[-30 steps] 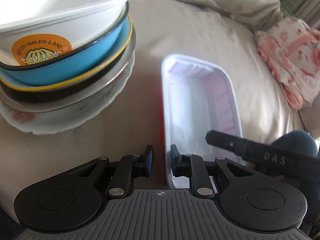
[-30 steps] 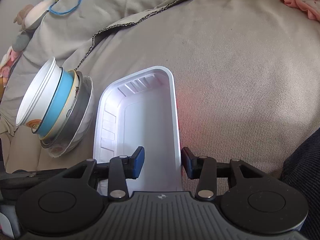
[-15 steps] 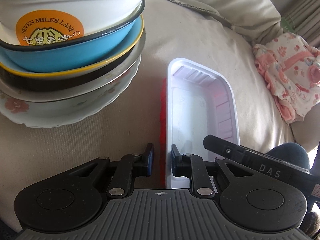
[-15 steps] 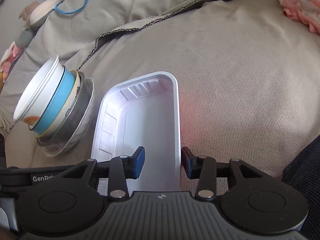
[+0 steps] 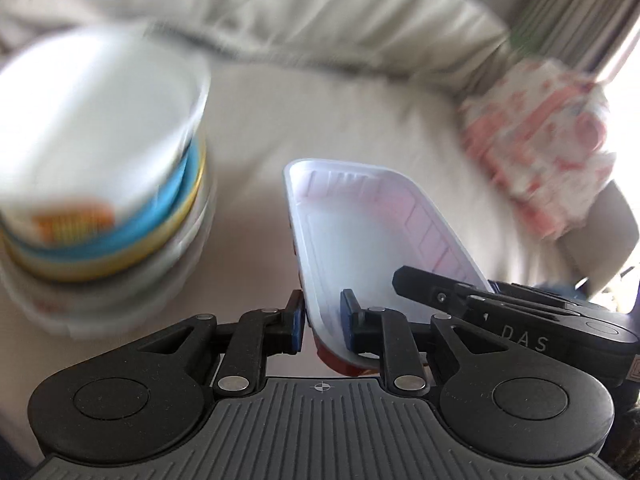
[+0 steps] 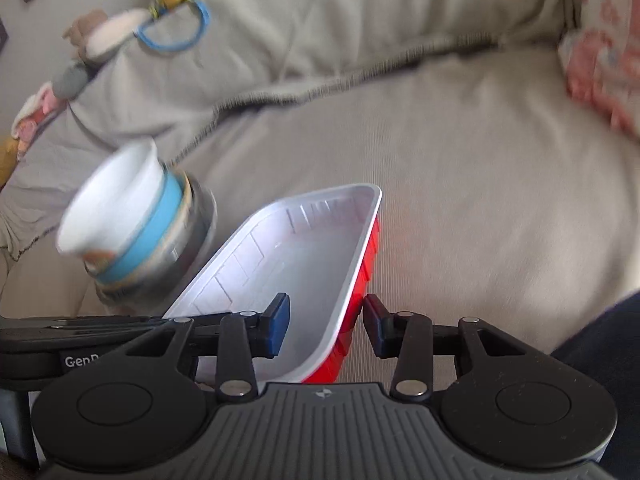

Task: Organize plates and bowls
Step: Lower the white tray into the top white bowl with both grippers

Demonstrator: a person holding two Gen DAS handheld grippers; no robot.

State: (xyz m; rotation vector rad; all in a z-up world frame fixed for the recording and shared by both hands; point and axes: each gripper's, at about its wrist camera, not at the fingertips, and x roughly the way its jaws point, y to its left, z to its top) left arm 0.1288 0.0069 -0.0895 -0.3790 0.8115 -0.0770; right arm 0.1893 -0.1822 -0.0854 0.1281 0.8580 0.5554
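Tray (image 5: 360, 240) – white inside, red outside, rectangular – is off the beige cushion (image 6: 480, 200) and tilted, gripped at its near end from both sides.

Left gripper (image 5: 322, 318): fingers nearly together, pinching the tray's near-left wall, one blue pad outside, one inside. Firm hold as far as the left wrist view shows.

Right gripper (image 6: 324, 322): jaws straddle the tray's near-right wall, left pad inside the tray, right pad beside the red outer wall. Narrow gap visible on the outer side, so can't tell if it's actually clamped or just loosely around the rim. Right gripper's body shows in the left wrist view at right, reaching into the tray edge.

Far-left of the tray: bowl stack (image 6: 136, 220) sitting on the cushion, just beside the tray's left rim. White bowl with orange label on top, blue bowl with yellow rim under it, more dishes below. Heavily motion-blurred in both views.

Far right: pink floral cloth (image 5: 552, 152) on the cushion, well apart from the tray. Far left in the right wrist view: soft toy with blue ring (image 6: 176, 28) against the back cushion.
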